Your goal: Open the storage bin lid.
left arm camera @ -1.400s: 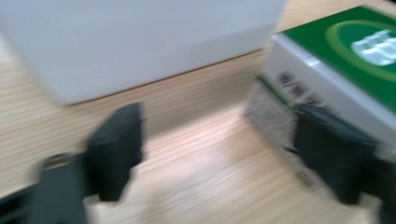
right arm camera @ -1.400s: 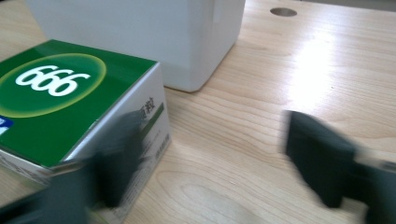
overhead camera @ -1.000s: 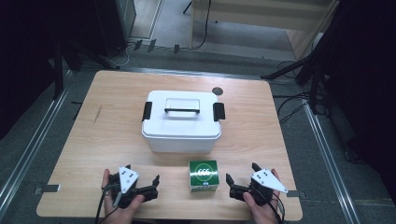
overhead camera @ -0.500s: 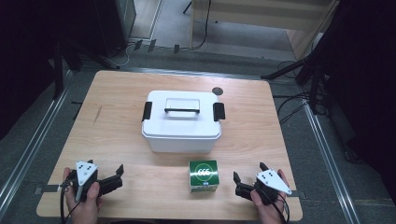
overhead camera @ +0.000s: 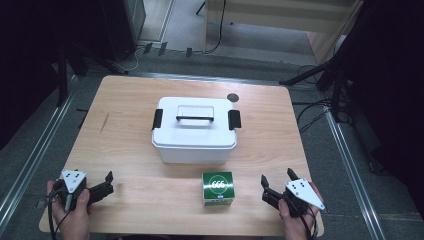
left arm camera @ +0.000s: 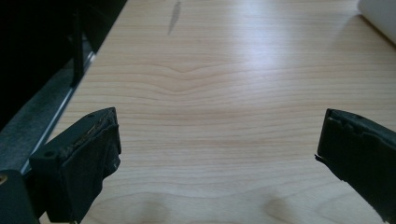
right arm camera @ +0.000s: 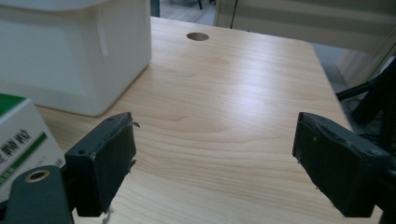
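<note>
Two grippers low at the near edge of the table (overhead camera: 125, 100): left gripper (overhead camera: 107, 183) near-left, spread wide, nothing between. Right gripper (overhead camera: 277, 181) near-right, wide too but just been closing, empty. Green box (overhead camera: 218, 187) sitting between them, just in front of the white bin (overhead camera: 194, 132).

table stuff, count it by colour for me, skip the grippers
white: 1, the lidded storage box
green: 1, the small carton
total: 2, both on the wooden table
</note>
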A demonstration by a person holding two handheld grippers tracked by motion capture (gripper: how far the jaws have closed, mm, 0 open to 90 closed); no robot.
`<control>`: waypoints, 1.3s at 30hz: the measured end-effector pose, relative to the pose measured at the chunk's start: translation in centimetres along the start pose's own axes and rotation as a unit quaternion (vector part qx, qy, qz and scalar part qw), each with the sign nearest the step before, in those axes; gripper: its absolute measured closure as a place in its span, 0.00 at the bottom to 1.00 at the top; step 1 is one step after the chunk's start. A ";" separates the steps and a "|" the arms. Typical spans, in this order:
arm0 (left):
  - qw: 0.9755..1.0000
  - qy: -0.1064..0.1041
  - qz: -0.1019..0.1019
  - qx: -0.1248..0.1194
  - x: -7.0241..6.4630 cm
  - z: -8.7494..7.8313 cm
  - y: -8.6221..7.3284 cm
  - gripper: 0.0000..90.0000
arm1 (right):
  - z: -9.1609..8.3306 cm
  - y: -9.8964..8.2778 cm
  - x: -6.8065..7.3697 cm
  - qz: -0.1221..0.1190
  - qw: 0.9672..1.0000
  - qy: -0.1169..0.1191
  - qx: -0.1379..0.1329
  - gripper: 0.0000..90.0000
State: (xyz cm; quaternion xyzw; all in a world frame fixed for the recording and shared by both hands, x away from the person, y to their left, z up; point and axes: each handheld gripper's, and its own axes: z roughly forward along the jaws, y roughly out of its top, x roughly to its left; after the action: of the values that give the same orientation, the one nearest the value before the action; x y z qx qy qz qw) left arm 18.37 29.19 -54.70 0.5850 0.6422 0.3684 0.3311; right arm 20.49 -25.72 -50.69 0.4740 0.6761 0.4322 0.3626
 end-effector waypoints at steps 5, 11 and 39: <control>1.000 -0.002 -0.018 -0.005 0.7 0.5 0.0 0.00 | 0.0 0.7 -1.5 -0.026 1.000 -0.008 0.012 0.14; 0.999 -0.024 -0.036 -0.012 1.2 0.6 0.0 0.00 | 0.1 1.8 -3.9 -0.020 0.997 0.072 0.023 0.25; 0.999 -0.029 -0.029 0.013 2.0 1.1 0.0 0.00 | 5.4 9.3 -3.5 -0.182 0.933 0.263 0.163 0.00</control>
State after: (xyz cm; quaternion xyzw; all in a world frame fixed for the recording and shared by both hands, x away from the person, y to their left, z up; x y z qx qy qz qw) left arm 19.12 31.31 -55.20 0.5810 0.6536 0.3329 0.3527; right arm 29.37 -26.10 -43.73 0.2645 0.8831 0.3520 0.1622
